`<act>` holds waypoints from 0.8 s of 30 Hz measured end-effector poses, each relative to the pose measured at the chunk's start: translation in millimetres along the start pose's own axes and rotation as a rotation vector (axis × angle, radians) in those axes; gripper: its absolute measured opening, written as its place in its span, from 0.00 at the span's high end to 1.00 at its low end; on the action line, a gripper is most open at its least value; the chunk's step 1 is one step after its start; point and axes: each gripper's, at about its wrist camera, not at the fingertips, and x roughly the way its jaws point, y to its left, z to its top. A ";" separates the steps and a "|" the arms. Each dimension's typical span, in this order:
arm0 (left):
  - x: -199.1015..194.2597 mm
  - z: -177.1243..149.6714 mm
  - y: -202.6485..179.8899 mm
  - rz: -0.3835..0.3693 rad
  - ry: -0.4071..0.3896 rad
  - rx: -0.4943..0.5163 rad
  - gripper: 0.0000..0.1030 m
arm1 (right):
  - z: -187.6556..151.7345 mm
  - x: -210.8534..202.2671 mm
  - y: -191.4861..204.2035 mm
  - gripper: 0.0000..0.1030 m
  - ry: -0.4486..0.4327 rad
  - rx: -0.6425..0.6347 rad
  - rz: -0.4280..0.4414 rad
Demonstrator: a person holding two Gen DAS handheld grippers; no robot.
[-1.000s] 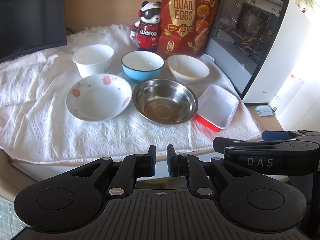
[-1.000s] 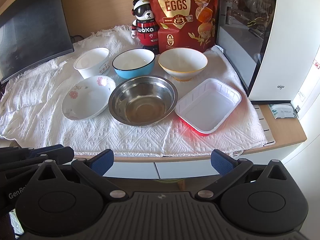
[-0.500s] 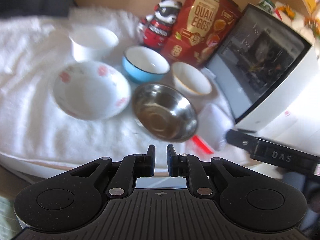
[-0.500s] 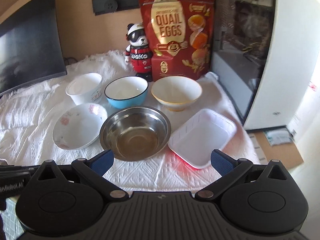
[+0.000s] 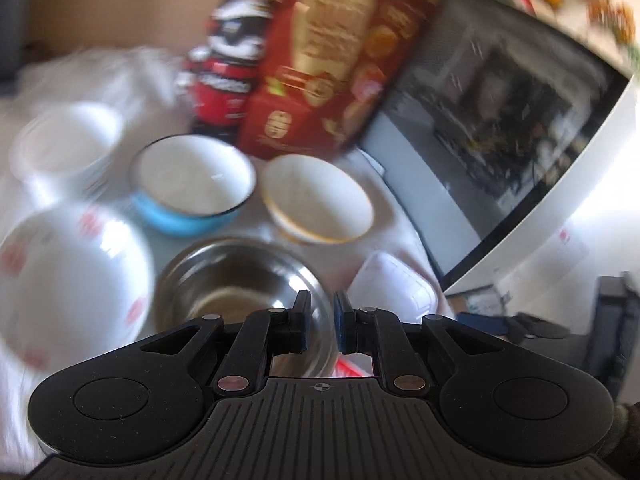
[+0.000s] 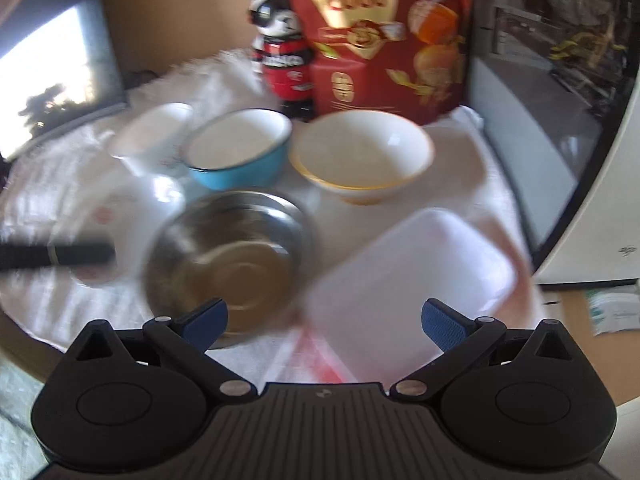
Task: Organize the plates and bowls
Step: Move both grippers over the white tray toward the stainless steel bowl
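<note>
On a white cloth [image 6: 60, 184] six dishes sit in two rows. In the near row, the steel bowl [image 6: 228, 256] is in the middle. On its left is the flowered plate [image 5: 68, 276], and on its right the white square tray [image 6: 412, 280], which has a red underside. The tray is tilted a little and lies very near the steel bowl; whether they touch I cannot tell, because both views are blurred. In the far row there are the white bowl [image 6: 154, 142] at the left, the blue bowl [image 6: 240, 148] in the middle and the cream bowl with a gold rim [image 6: 362, 154] at the right. All the dishes look empty and none is stacked on another.

Behind the far row stand a panda figure [image 6: 280, 44] and a red snack bag [image 6: 380, 28], both close to the blue and cream bowls. To the right of the cloth is a white computer case with a glass side [image 5: 500, 128], just beside the tray and the cream bowl. A dark monitor [image 6: 56, 80] stands at the far left.

The left gripper [image 5: 320, 324] hovers over the near edge of the steel bowl; its fingers are almost together with only a narrow gap, and they hold nothing. The right gripper [image 6: 324, 318] is spread wide and empty, above the gap between the steel bowl and the tray.
</note>
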 end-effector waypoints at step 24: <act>195.3 41.3 -54.8 0.025 0.447 0.301 0.86 | -23.2 52.3 -86.6 0.54 0.114 0.338 0.055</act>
